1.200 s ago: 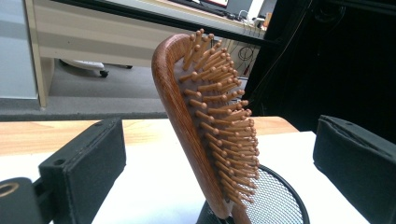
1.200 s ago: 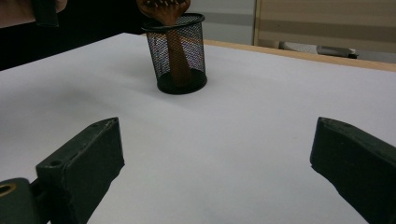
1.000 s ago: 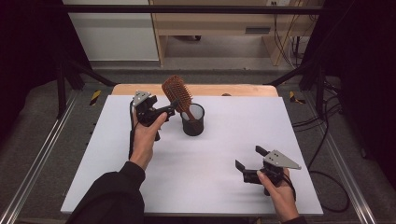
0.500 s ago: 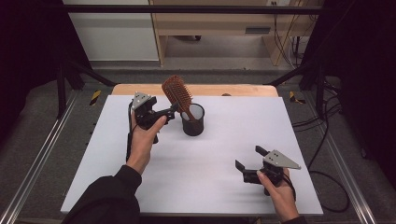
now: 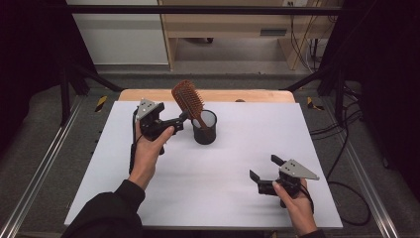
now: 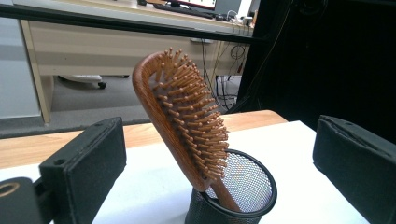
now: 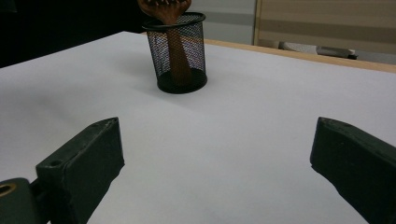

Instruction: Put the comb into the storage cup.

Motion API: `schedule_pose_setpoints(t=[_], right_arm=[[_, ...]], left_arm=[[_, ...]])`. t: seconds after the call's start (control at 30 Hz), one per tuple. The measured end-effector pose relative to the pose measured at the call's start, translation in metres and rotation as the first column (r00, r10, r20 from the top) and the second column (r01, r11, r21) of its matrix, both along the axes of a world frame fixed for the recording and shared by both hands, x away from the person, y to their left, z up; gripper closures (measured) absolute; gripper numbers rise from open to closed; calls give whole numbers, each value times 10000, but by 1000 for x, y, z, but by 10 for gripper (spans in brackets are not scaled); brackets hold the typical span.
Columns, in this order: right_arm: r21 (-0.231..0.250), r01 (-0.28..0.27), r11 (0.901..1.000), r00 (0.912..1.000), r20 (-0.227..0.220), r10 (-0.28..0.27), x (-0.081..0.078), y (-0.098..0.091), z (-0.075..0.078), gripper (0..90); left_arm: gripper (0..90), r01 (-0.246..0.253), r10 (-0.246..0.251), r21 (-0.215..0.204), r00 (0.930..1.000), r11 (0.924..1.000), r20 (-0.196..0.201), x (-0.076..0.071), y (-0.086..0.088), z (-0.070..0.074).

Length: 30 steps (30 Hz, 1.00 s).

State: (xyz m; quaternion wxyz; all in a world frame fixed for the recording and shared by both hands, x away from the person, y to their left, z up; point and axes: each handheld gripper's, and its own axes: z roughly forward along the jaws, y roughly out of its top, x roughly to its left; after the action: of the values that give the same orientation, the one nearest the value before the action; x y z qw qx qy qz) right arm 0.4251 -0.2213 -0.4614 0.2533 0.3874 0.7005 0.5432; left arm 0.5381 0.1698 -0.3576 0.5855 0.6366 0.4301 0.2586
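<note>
on the big white table everything sits toward the far middle. biggest thing on it is the wooden hairbrush, standing handle-down in the black mesh cup and leaning left over the rim, bristles facing the right side of the table. from the left gripper view the brush head tilts between the jaws but nothing touches it.

the left gripper sits just beside the brush with its jaws wide apart, so it's holding nothing. compared with a second ago the hand looks barely shifted, maybe pulled back a hair, and the brush hasn't budged in the cup. to me that reads as the brush being dropped off and let go, so the putting-in part looks done and backing the hand away is what's left.

the right gripper rests at the near right, well apart from the cup, jaws spread too and empty, same spot as before.
</note>
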Motion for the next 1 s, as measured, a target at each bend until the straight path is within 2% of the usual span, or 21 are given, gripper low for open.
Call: schedule_pose_setpoints(t=[0.37,0.7,1.0], right_arm=[[-12,11,10000,10000,3,-11,0,0,0,32],[-51,3,10000,10000,55,-2,0,-1,0,31],[-110,-2,9999,10000,73,3,-1,0,0,29]], left_arm=[[23,-165,165,-20,9996,9999,219,-10,22,6],[22,-452,455,-84,9983,9989,360,-21,50,9],[15,-696,699,-62,9952,9976,683,-36,78,17]])
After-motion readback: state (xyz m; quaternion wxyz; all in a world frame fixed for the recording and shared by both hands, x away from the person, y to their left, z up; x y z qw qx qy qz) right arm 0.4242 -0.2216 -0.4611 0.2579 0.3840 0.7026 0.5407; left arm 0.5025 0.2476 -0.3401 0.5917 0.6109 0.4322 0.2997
